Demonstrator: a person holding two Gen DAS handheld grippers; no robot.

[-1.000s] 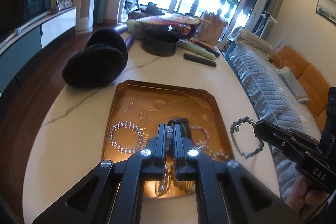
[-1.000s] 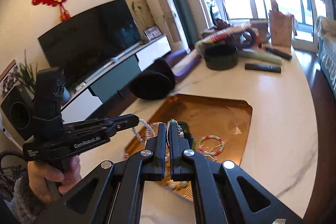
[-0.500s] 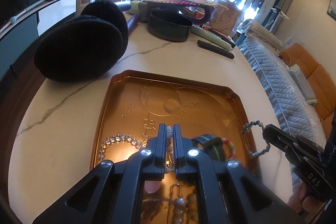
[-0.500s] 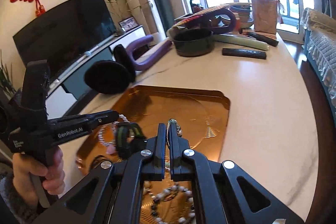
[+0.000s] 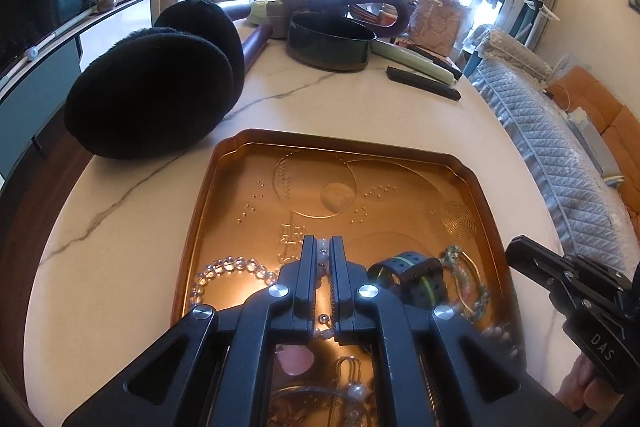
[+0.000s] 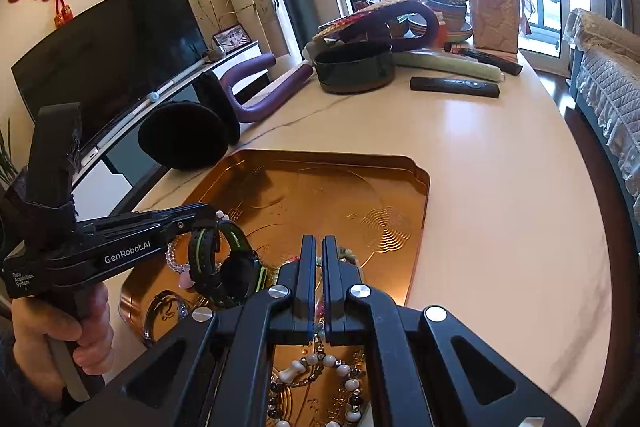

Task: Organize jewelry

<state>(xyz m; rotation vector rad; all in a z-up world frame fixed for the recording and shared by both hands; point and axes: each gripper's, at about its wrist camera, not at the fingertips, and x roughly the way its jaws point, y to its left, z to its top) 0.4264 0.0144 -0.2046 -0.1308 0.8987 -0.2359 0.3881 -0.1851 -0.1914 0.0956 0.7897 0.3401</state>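
Both grippers, then, pinch beaded jewelry low over the copper tray.

Down over the near end of the copper tray (image 5: 400,151), the left gripper (image 5: 322,247) has its jaws pressed nearly together on a pale bead strand (image 5: 322,254), which shows in the slit between them. The right gripper (image 6: 314,247) likewise nips a greenish bead bracelet (image 6: 347,254), its beads showing just beside the tips. On the tray floor lie a clear bead bracelet (image 5: 224,267), a black watch with green trim (image 5: 416,273), and a bone-and-bead bracelet (image 6: 320,367). The tray sits on a marble table (image 5: 120,227), with black earmuffs (image 5: 160,95) just beyond its far left corner and a dark oval tin (image 5: 330,41) and a remote (image 6: 454,86) farther back.
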